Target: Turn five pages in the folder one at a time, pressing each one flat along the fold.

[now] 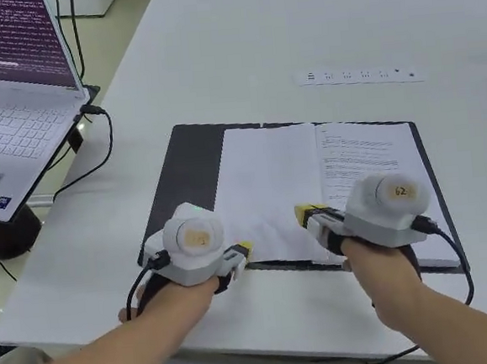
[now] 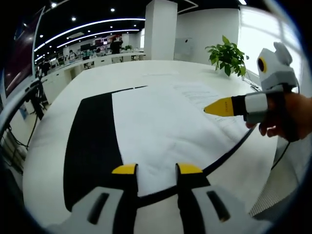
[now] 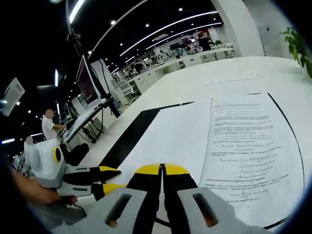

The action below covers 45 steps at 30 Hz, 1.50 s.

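The folder lies open on the white table, its black inner cover [image 1: 188, 174] bare at the left. A blank white page [image 1: 264, 180] lies across the middle, slightly rumpled near the front, and a printed page [image 1: 368, 151] lies to the right of the fold. My left gripper [image 1: 242, 249] [image 2: 157, 169] sits at the folder's front edge over the blank page, jaws apart with nothing between them. My right gripper [image 1: 307, 215] [image 3: 161, 169] is shut with its yellow tips together, low over the blank page just left of the fold. I cannot tell whether it touches the paper.
An open laptop [image 1: 10, 108] stands at the far left on a stand, with a black cable [image 1: 98, 151] running along the table edge. A white power strip [image 1: 360, 75] lies beyond the folder. The table's front edge runs just behind both hands.
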### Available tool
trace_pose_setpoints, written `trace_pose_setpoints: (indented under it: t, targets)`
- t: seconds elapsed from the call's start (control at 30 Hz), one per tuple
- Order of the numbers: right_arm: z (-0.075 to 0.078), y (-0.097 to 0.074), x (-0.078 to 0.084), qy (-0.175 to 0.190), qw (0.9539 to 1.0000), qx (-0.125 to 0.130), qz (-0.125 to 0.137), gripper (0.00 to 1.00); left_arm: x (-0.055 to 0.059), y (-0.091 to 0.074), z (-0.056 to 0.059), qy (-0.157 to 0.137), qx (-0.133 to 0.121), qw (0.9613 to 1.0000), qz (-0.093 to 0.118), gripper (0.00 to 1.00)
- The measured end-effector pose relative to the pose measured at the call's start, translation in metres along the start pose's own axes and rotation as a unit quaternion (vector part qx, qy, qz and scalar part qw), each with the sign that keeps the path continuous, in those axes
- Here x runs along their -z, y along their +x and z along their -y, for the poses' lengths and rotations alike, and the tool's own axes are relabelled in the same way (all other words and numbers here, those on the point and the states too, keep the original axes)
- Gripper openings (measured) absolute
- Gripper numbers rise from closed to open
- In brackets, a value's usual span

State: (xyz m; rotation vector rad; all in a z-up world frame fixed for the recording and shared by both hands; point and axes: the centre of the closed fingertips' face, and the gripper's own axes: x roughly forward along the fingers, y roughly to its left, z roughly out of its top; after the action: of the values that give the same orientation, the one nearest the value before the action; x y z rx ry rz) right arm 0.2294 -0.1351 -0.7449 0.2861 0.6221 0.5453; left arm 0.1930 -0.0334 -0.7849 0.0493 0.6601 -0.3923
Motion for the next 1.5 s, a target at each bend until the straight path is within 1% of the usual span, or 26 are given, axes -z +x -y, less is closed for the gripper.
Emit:
trace_pose_setpoints:
  t: [0.03, 0.1, 0.13, 0.17, 0.23, 0.3, 0.43, 0.53, 0.63, 0.7, 0.73, 0.77, 0.87, 0.93, 1.0, 1.07, 1.33, 1.4, 1.43, 1.47, 1.5]
  targets:
    - [0.004, 0.001, 0.000, 0.003, 1.0000, 0.006, 0.001, 0.00, 0.001, 0.000, -0.001, -0.003, -0.002, 1.0000, 0.000, 0.29]
    - [0.010, 0.003, -0.002, -0.004, 1.0000, 0.007, 0.002, 0.00, 0.006, -0.001, -0.003, -0.006, -0.011, 0.9999, -0.003, 0.28]
    - [0.013, 0.005, -0.004, -0.006, 0.9999, 0.010, 0.005, 0.00, 0.005, -0.002, -0.005, -0.004, -0.016, 0.9998, 0.008, 0.27]
    - [0.016, 0.006, -0.005, -0.006, 0.9999, 0.011, 0.005, 0.00, 0.005, -0.002, -0.005, -0.004, -0.017, 0.9998, 0.013, 0.26]
    - [0.020, 0.009, -0.006, -0.008, 0.9999, 0.013, 0.002, 0.00, 0.006, -0.003, -0.006, -0.007, -0.022, 0.9996, 0.016, 0.24]
    - [0.025, 0.014, -0.009, -0.006, 0.9999, 0.012, 0.002, 0.00, 0.007, -0.003, -0.007, -0.004, -0.027, 0.9994, 0.022, 0.22]
    - [0.041, 0.025, -0.016, -0.012, 0.9996, 0.024, 0.008, 0.00, 0.006, -0.002, -0.008, 0.005, -0.028, 0.9993, 0.023, 0.22]
    - [0.053, 0.033, -0.027, -0.056, 0.9974, 0.037, 0.024, 0.00, 0.007, -0.002, -0.008, 0.008, -0.026, 0.9993, 0.024, 0.22]
    - [0.055, 0.044, -0.039, -0.067, 0.9966, 0.029, 0.038, 0.00, 0.008, -0.001, -0.009, 0.005, -0.028, 0.9992, 0.030, 0.22]
    - [0.060, 0.052, -0.048, -0.089, 0.9946, 0.032, 0.044, 0.00, 0.008, -0.001, -0.009, 0.004, -0.029, 0.9991, 0.030, 0.22]
    - [0.061, 0.055, -0.050, -0.089, 0.9945, 0.033, 0.045, 0.00, 0.008, 0.000, -0.009, 0.004, -0.029, 0.9991, 0.030, 0.22]
    - [0.062, 0.057, -0.052, -0.096, 0.9937, 0.034, 0.046, 0.00, 0.008, 0.000, -0.009, 0.003, -0.029, 0.9991, 0.030, 0.22]
    - [0.066, 0.065, -0.057, -0.094, 0.9937, 0.042, 0.043, 0.00, 0.008, 0.001, -0.009, 0.004, -0.029, 0.9991, 0.032, 0.22]
    - [0.070, 0.071, -0.055, -0.096, 0.9936, 0.049, 0.034, 0.00, 0.008, 0.001, -0.009, 0.005, -0.028, 0.9990, 0.035, 0.22]
    - [0.078, 0.074, -0.052, -0.088, 0.9940, 0.060, 0.027, 0.00, 0.008, 0.001, -0.009, 0.005, -0.028, 0.9989, 0.036, 0.22]
    - [0.078, 0.076, -0.056, -0.081, 0.9944, 0.058, 0.036, 0.00, 0.008, 0.001, -0.009, 0.006, -0.028, 0.9989, 0.037, 0.22]
    - [0.087, 0.089, -0.070, -0.078, 0.9941, 0.064, 0.041, 0.00, 0.008, 0.001, -0.008, 0.005, -0.028, 0.9989, 0.037, 0.22]
    - [0.091, 0.093, -0.073, -0.075, 0.9941, 0.067, 0.040, 0.00, 0.008, 0.001, -0.008, 0.003, -0.028, 0.9989, 0.038, 0.22]
    - [0.095, 0.099, -0.076, -0.077, 0.9938, 0.068, 0.041, 0.00, 0.008, 0.001, -0.008, 0.004, -0.028, 0.9989, 0.038, 0.22]
    - [0.098, 0.102, -0.078, -0.078, 0.9937, 0.070, 0.041, 0.00, 0.008, 0.001, -0.008, 0.004, -0.028, 0.9989, 0.037, 0.22]
    - [0.103, 0.108, -0.080, -0.077, 0.9936, 0.073, 0.038, 0.00, 0.008, 0.001, -0.008, 0.004, -0.028, 0.9989, 0.037, 0.22]
